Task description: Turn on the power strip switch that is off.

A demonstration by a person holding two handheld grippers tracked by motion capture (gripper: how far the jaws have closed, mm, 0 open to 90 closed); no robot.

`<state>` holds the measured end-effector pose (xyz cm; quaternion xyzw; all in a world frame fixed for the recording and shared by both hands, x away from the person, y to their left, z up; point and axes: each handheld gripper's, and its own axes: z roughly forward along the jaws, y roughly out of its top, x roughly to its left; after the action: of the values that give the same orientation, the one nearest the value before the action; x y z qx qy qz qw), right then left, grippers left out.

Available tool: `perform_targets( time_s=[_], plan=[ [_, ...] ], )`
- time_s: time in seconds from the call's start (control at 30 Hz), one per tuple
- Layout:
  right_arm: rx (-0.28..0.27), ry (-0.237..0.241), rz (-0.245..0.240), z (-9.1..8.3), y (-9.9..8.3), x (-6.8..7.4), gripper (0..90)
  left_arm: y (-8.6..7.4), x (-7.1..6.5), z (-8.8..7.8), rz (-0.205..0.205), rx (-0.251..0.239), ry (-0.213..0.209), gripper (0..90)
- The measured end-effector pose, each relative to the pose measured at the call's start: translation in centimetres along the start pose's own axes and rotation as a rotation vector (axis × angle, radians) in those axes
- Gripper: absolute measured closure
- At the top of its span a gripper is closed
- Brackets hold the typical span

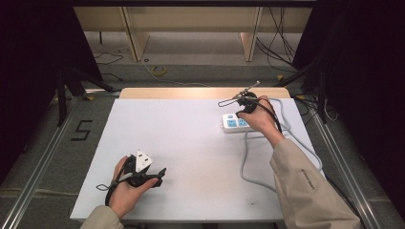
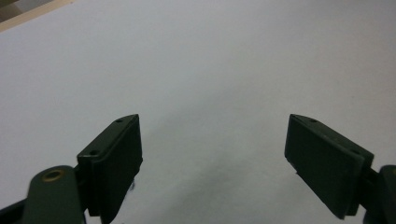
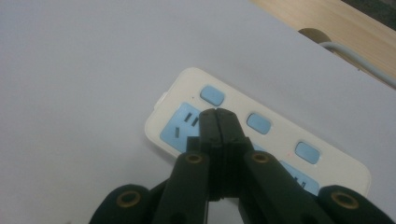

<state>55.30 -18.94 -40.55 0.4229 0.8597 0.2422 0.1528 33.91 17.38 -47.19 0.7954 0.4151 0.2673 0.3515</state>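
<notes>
1. My right gripper (image 3: 217, 114) is clenched with nothing between its jaws, its tips over the power strip (image 3: 261, 140), just above the first blue socket near the end switch; whether they touch it, I cannot tell.
2. The power strip (image 1: 235, 123) lies at the far right of the white worktop (image 1: 191, 143), and its grey cable (image 1: 248, 162) loops back toward me beside my right sleeve (image 1: 305, 191).
3. My left gripper (image 2: 215, 149) is released, jaws wide apart over bare worktop at near left, well apart from the strip.
4. Nothing stands between the right gripper and the sockets.
</notes>
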Motion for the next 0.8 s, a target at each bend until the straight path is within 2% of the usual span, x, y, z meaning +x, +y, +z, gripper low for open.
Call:
perform_targets(
  time_s=[0.8],
  plan=[
    [0.018,-0.007,0.008,1.3,1.2,-0.2,90.0,0.0,0.0,0.0,0.0,0.001,-0.001,18.8]
  ],
)
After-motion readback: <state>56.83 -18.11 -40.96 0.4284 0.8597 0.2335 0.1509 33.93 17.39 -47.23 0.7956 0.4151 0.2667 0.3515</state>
